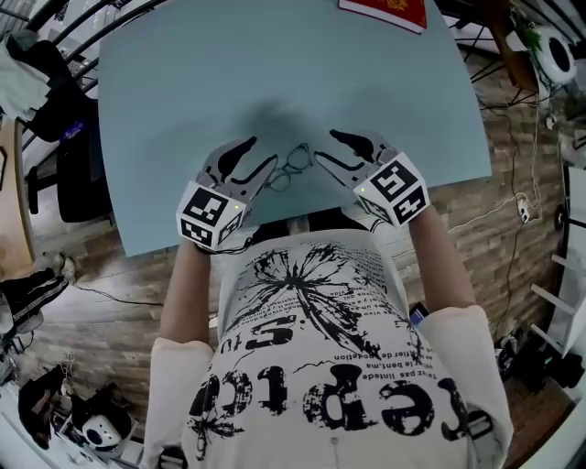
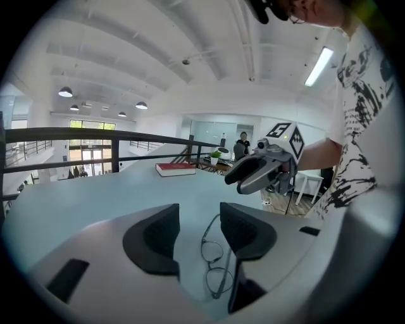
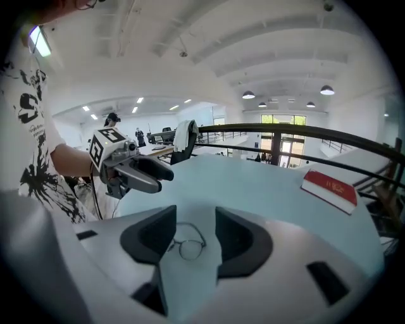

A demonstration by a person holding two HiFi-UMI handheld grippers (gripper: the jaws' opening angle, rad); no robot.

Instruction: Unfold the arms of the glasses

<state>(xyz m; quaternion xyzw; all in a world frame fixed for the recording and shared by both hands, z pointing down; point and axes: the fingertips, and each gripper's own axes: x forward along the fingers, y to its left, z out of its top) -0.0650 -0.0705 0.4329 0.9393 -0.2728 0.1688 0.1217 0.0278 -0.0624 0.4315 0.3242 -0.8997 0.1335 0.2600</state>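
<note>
Thin dark wire-framed glasses (image 1: 291, 165) lie on the pale blue table (image 1: 275, 64), near its front edge, between my two grippers. My left gripper (image 1: 261, 159) hovers just left of them, jaws open and empty; in its own view the glasses (image 2: 214, 262) show on the table below the gap. My right gripper (image 1: 324, 150) hovers just right of them, also open and empty; in the right gripper view one lens of the glasses (image 3: 188, 245) shows below its jaws. Neither gripper touches the glasses. Whether the arms are folded I cannot tell.
A red book (image 1: 389, 13) lies at the table's far right edge; it also shows as the red book (image 3: 329, 189) and the red book (image 2: 176, 168). A black railing (image 3: 297, 133) runs behind the table. Chairs and clutter stand on the wooden floor (image 1: 82, 275) around it.
</note>
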